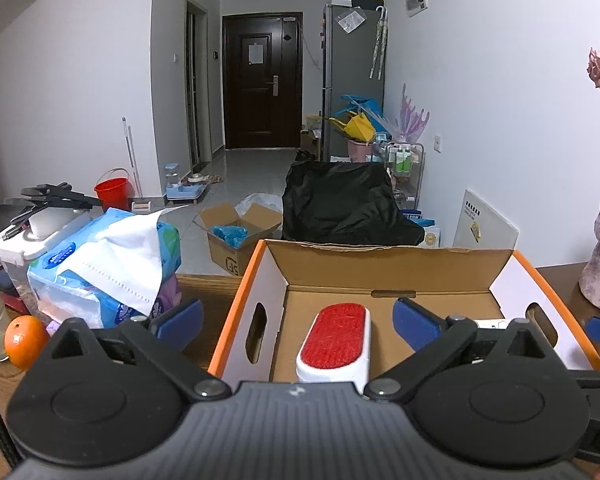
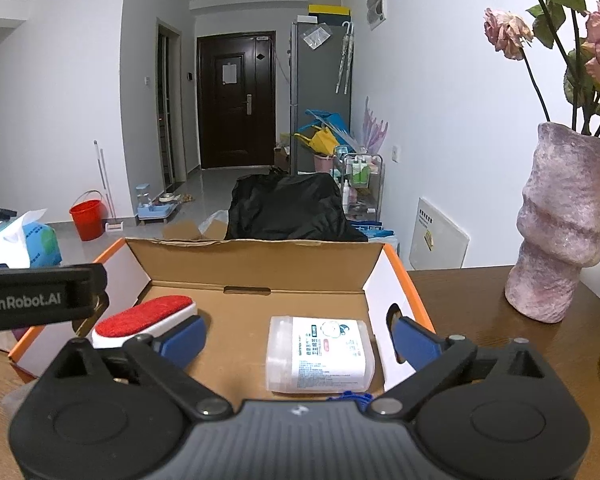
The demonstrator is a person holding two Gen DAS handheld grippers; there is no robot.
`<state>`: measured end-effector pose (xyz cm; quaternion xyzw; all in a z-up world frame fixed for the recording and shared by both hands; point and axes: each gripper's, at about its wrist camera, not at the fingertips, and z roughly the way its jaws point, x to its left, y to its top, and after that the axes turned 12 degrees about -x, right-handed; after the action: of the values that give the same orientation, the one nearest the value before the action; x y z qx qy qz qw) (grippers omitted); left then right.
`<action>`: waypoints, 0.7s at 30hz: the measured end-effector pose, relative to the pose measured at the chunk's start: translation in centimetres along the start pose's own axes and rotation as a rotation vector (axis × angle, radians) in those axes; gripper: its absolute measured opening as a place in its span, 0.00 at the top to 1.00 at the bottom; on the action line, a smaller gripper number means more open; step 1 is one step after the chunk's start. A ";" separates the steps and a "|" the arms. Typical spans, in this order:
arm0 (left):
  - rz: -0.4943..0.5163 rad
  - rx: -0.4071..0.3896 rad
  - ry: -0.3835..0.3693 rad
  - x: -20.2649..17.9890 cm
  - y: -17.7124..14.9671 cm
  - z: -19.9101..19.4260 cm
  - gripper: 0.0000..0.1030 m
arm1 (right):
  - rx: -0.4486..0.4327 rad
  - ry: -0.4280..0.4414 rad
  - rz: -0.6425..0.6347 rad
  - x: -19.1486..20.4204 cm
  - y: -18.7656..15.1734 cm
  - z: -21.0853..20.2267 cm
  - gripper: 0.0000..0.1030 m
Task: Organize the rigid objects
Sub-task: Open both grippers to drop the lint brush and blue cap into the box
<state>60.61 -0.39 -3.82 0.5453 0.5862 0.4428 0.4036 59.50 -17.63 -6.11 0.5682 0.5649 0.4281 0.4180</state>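
An open cardboard box with orange-edged white sides (image 1: 396, 268) (image 2: 256, 260) stands on the wooden table. A white lint brush with a red pad (image 1: 334, 344) (image 2: 144, 316) lies in the box's left part. A clear plastic pack with a white label (image 2: 320, 354) lies in its right part. My left gripper (image 1: 298, 322) is open and empty, its jaws spread wide above the brush. My right gripper (image 2: 300, 336) is open and empty, its jaws spread on either side of the plastic pack. The left gripper's black body (image 2: 40, 298) shows at the left of the right wrist view.
A pink textured vase (image 2: 560, 224) with dried roses stands on the table to the right. Blue tissue packs (image 1: 104, 264) and an orange (image 1: 25, 340) sit to the left. Behind the table are a black-covered chair (image 1: 344, 204) and a floor box (image 1: 236, 236).
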 end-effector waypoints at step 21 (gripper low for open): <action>0.012 -0.056 -0.027 0.0 0.3 -4.7 0.00 | -0.002 -0.009 -0.033 -0.9 0.3 -3.7 0.00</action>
<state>56.22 -0.77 -2.19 0.5429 0.5649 0.4542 0.4241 56.06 -18.60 -4.79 0.5604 0.5718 0.4193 0.4281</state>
